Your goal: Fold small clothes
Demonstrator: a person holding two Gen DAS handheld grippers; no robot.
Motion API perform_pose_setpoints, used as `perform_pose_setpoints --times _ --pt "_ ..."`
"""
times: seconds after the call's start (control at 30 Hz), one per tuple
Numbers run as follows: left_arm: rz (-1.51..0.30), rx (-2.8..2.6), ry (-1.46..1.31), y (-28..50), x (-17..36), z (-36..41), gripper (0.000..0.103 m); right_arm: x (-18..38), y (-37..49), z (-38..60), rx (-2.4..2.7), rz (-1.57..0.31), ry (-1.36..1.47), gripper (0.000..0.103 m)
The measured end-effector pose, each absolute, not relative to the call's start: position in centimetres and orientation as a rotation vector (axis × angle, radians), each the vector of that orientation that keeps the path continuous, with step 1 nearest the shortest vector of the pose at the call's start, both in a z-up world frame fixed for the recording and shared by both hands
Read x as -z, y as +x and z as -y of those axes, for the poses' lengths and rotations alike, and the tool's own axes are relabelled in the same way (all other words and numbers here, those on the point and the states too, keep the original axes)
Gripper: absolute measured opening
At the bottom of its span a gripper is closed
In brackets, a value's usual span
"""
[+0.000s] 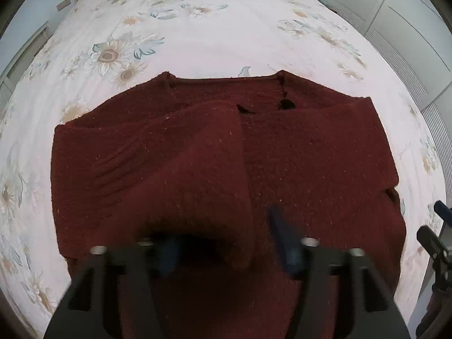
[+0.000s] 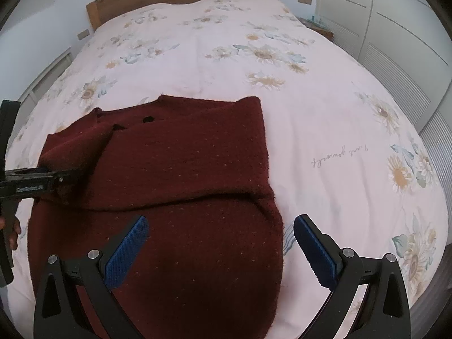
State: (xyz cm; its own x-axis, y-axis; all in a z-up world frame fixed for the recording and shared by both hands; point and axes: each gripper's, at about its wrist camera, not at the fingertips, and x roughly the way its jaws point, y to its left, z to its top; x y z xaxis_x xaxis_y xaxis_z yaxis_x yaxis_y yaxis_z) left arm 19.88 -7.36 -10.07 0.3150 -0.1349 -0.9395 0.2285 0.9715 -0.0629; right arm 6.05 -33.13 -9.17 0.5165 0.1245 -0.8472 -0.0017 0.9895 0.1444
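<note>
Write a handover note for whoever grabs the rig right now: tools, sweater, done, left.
Left tool: fingers apart, a raised fold of the sweater draped over one finger; grip unclear.
Right tool: open, empty, hanging over the sweater's near right edge.
Sweater: on the bed, dark red, both sides folded in over the body.
Done: side folds.
Left: probably lay the left flap flat, then fold lengthwise.

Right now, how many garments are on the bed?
1: a dark red knit sweater on the floral bedspread, near the foot, partly folded. Anything beneath it would be hidden.
</note>
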Motion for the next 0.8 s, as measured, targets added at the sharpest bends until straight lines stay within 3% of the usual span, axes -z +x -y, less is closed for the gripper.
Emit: perform_pose_setpoints --times 0.1,0.23,0.27,0.5,0.8 --pt "-1.222 0.251 0.067 19.1 9.5 6.7 0.094 8.9 5.9 33.1 -0.079 -1.020 0.131 0.102" --pt "-1.215 0.250 0.079 18.1 8.1 5.8 0.096 8.5 5.7 32.9 -0.085 -1.016 0.131 0.102" --pt "-1.211 0.253 0.087 17.8 7.7 5.6 0.102 8.4 5.6 32.8 -0.088 -1.016 0.129 0.102" --pt "-1.187 0.262 0.123 15.9 5.8 1.6 0.102 8.1 5.4 31.8 -0.110 -1.015 0.123 0.102" --pt "-1.211 0.059 0.153 16.1 9.0 -7.6 0.102 8.5 5.6 29.2 -0.146 -1.038 0.083 0.102"
